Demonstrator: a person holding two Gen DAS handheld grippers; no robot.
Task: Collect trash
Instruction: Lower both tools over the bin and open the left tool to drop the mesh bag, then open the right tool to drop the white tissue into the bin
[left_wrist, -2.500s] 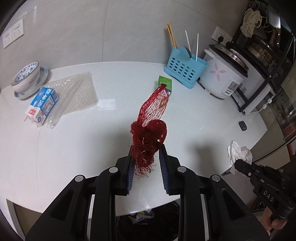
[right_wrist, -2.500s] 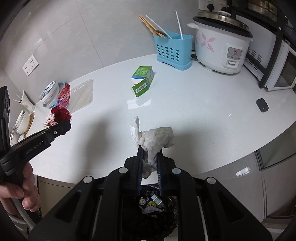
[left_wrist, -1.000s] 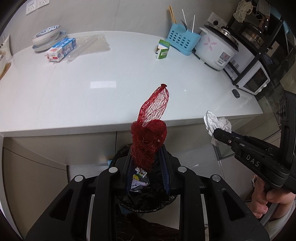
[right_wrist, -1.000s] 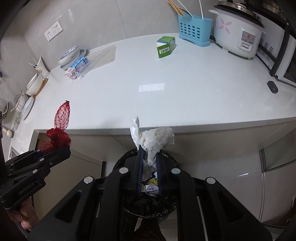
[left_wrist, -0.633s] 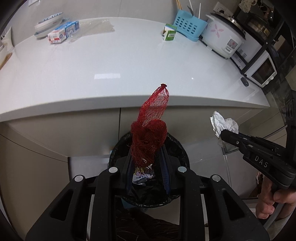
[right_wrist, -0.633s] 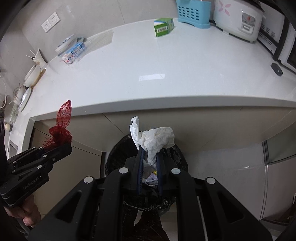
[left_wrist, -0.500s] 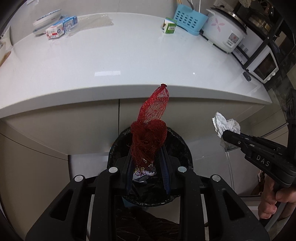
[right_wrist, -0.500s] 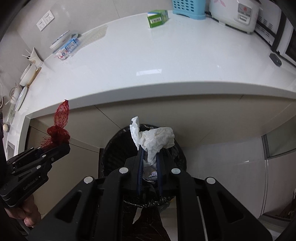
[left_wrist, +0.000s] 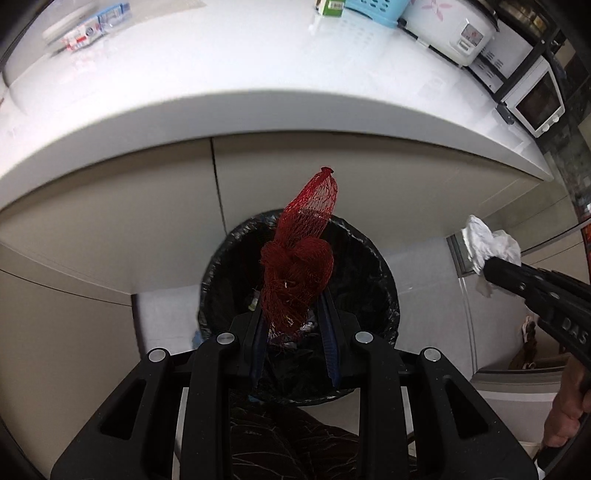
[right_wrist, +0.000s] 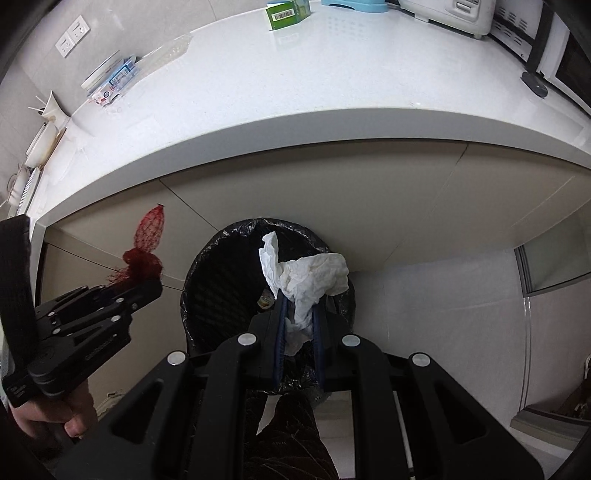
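Only the white letters "DAS" are showing readable, printed on the right gripper (left_wrist: 495, 264) black body.

The left gripper (left_wrist: 293, 314) points steeply downward, its two blue-padded fingers (left_wrist: 258, 343) clamped on a bunched red mesh bag (left_wrist: 295, 273); seen from the right wrist, a bare hand (right_wrist: 48, 413) grasps its black handle from below. The right gripper (right_wrist: 299, 317) also tilts steeply down, its jaws nearly together and pinching a crumpled white tissue (right_wrist: 306, 277); a hand (left_wrist: 567, 410) grips its handle at the lower right edge of the left wrist view.
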